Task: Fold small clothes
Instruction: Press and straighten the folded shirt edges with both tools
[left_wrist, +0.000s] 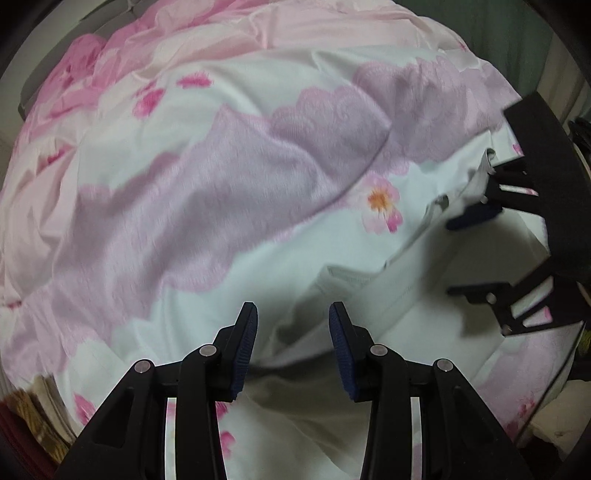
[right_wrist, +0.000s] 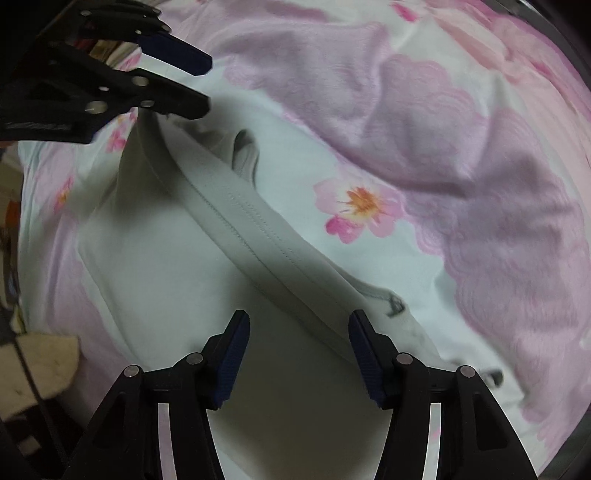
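A small white garment (right_wrist: 159, 266) lies on a floral bedspread (right_wrist: 461, 155), with a stitched hem band running diagonally across it. It also shows in the left wrist view (left_wrist: 424, 295). My left gripper (left_wrist: 293, 314) is open just above the garment's near edge, holding nothing; it also shows in the right wrist view (right_wrist: 207, 83), at the garment's far corner. My right gripper (right_wrist: 299, 325) is open over the white cloth next to the hem band; it also shows in the left wrist view (left_wrist: 452, 254), at the right over the garment.
The bedspread (left_wrist: 221, 192) is white and pink with large lilac patches and a pink flower print (right_wrist: 360, 208). It is rumpled into folds at the back. A beige object (right_wrist: 40, 373) and dark clutter lie past the bed's left edge.
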